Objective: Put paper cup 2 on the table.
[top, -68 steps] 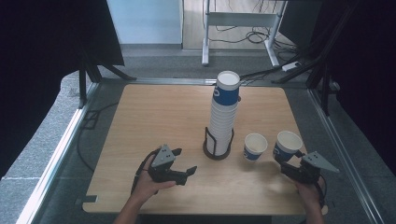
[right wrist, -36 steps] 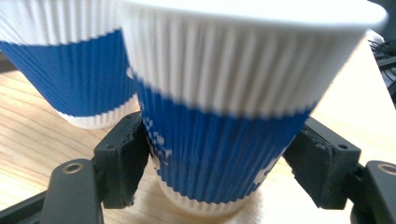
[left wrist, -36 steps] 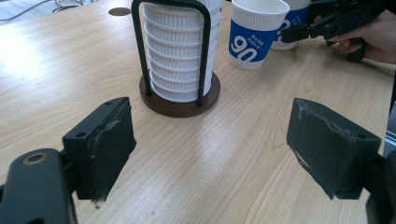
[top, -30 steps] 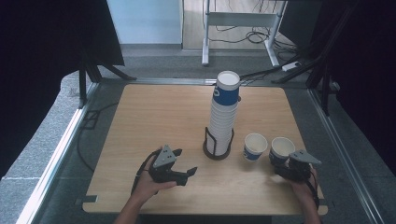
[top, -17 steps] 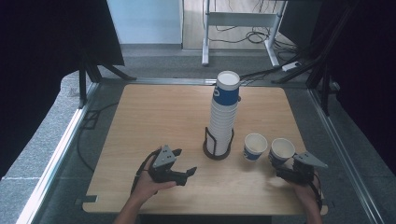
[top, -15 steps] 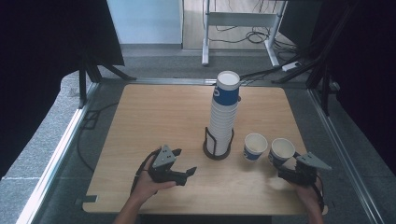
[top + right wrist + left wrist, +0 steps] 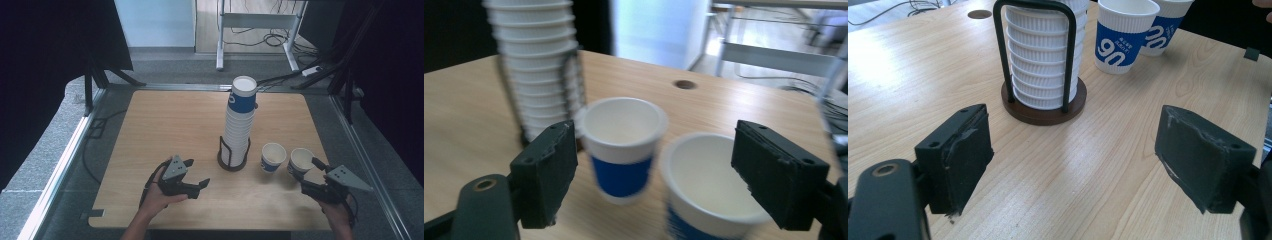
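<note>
our right gripper (image 7: 311, 176), jaws spread and empty, hangs just behind the nearer cup (image 7: 301, 160), which stands upright on the table (image 7: 165, 120) right of the cup stack (image 7: 239, 120); our left gripper (image 7: 200, 184) is also spread.

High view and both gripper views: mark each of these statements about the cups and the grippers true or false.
1. Two loose cups stand upright beside the stack of cups. True: the nearer cup and the farther cup.
2. The stack lies on its side on the table. False: it stands upright in a black wire holder.
3. The left gripper holds a cup. False: its jaws are open with only bare table between them.
4. The right gripper is open at the nearer cup. True: its pads stand apart and clear of that cup.
</note>
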Action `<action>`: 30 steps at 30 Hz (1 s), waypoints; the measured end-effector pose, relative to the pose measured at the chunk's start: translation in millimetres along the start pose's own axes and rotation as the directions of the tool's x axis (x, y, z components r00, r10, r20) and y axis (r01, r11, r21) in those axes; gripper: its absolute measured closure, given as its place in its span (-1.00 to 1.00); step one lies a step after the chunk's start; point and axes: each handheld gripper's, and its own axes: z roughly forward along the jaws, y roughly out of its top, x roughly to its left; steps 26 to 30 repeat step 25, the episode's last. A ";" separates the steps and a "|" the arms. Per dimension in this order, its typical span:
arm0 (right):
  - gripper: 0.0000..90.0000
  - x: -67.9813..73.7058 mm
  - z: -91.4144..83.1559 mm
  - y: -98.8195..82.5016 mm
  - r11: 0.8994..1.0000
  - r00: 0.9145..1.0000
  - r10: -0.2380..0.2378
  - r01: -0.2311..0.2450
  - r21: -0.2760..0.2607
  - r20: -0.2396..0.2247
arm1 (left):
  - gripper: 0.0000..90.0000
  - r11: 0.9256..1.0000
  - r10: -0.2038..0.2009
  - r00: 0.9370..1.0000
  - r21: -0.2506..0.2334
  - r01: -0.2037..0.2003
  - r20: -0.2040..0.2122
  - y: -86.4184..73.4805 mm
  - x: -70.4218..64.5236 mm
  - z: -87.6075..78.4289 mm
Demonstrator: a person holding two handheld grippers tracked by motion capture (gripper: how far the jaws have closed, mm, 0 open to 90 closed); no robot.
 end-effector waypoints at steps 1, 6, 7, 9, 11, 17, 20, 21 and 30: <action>-0.55 5.1 2.6 1.4 1.000 1.000 -0.008 0.008 0.003 -0.024 | -0.66 1.000 0.000 1.000 0.000 0.000 -0.001 -0.1 0.0 0.1; -0.52 31.7 21.9 1.5 0.999 0.989 -0.037 0.042 0.027 -0.140 | -0.66 1.000 0.000 1.000 0.002 0.000 0.000 -0.3 -0.1 0.5; -0.51 38.3 27.8 0.0 0.998 0.985 -0.043 0.050 0.037 -0.166 | -0.66 1.000 0.001 1.000 0.002 -0.001 0.001 -0.3 -0.1 0.5; -0.51 47.3 36.4 -2.9 0.997 0.979 -0.046 0.057 0.054 -0.198 | -0.66 1.000 0.001 1.000 0.003 -0.001 0.001 -0.4 0.0 0.7; -0.53 57.0 45.5 -6.3 0.994 0.970 -0.059 0.079 0.078 -0.235 | -0.66 1.000 0.002 1.000 0.003 -0.002 0.000 -0.5 -0.1 0.7; -0.53 72.0 58.1 -11.4 0.988 0.956 -0.076 0.112 0.111 -0.282 | -0.66 1.000 0.003 1.000 0.004 -0.003 0.000 -0.6 0.1 0.8; -0.53 71.6 57.6 -11.2 0.989 0.956 -0.074 0.107 0.105 -0.284 | -0.66 1.000 0.002 1.000 0.005 -0.002 0.001 -0.7 -0.2 1.4; -0.53 71.0 57.2 -11.2 0.989 0.957 -0.073 0.105 0.101 -0.281 | -0.66 1.000 0.003 1.000 0.005 -0.003 0.001 -0.7 -0.2 1.7; -0.52 70.4 56.8 -11.5 0.991 0.957 -0.063 0.094 0.097 -0.284 | -0.66 1.000 0.002 1.000 0.010 -0.002 0.001 -1.0 -0.2 3.4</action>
